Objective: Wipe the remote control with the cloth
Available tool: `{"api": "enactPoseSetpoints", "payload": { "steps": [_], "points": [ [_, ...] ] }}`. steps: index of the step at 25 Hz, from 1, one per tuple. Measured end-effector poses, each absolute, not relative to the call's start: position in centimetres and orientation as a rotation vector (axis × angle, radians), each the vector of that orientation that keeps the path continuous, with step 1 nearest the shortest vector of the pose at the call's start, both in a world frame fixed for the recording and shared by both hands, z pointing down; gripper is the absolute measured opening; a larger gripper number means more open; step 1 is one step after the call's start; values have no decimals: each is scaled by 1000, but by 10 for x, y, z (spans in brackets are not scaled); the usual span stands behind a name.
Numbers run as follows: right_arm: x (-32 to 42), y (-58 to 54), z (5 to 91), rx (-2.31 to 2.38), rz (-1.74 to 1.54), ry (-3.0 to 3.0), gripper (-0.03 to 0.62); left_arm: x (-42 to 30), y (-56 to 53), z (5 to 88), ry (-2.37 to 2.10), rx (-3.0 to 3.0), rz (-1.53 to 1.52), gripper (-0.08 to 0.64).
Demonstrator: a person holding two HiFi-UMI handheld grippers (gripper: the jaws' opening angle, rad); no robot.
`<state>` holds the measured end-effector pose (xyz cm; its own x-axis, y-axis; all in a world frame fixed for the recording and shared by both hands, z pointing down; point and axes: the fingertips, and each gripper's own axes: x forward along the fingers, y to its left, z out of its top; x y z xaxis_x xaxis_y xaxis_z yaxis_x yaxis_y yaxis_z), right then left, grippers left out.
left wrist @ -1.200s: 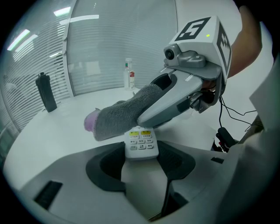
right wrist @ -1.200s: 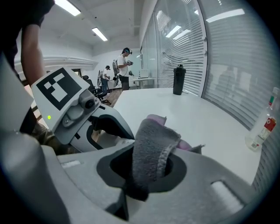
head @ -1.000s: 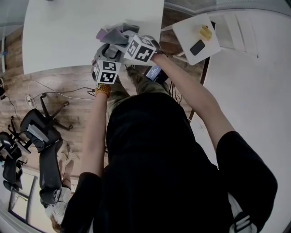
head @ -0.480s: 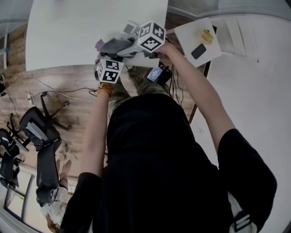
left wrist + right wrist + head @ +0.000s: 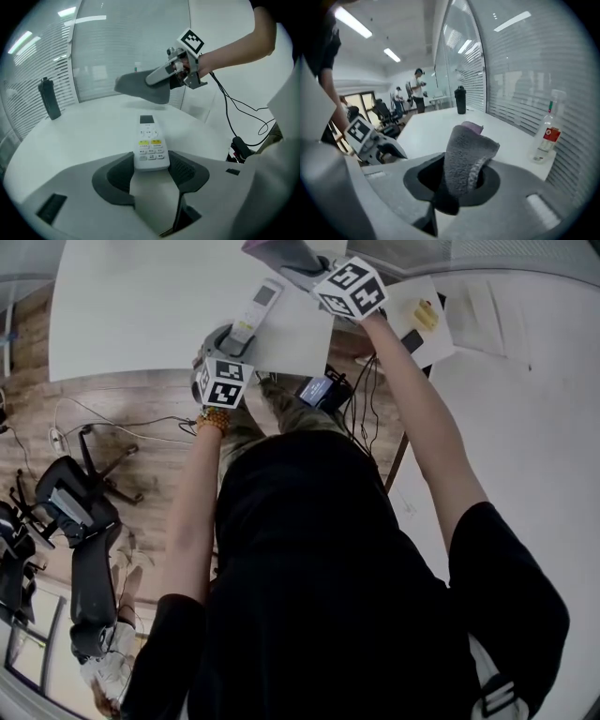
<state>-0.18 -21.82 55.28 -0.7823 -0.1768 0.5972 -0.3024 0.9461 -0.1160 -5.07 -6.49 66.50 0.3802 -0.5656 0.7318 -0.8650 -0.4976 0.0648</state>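
A white remote control lies lengthwise over the white table, buttons up. My left gripper is shut on its near end, and the pads press both sides of the remote control in the left gripper view. My right gripper is raised at the table's far right, away from the remote. It is shut on a folded grey cloth. In the right gripper view the cloth stands up between the jaws. The left gripper view shows the right gripper in the air beyond the remote, the cloth hanging from it.
A black bottle stands at the table's far left edge. A clear bottle with a red label stands by the blinds. A small side table carries a yellow item and a black phone. Office chairs and cables are on the floor.
The right gripper has lifted the cloth off the remote and carried it up and to the right. The remote now lies uncovered. The left gripper has stayed in place.
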Motion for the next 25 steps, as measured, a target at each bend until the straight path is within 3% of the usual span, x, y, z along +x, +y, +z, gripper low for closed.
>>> {"api": "enactPoseSetpoints", "payload": {
  "steps": [4,9,25],
  "points": [
    [-9,-212,594,319,128,-2301,71,-50,-64,664,-1233,2206,914,235],
    [-32,-182,630,242,237,-2232,71,-49,-63,664,-1236,2205,913,235],
    [-61,-125,624,51,266,-2217,66,-49,-62,665,-1236,2205,914,235]
  ]
}}
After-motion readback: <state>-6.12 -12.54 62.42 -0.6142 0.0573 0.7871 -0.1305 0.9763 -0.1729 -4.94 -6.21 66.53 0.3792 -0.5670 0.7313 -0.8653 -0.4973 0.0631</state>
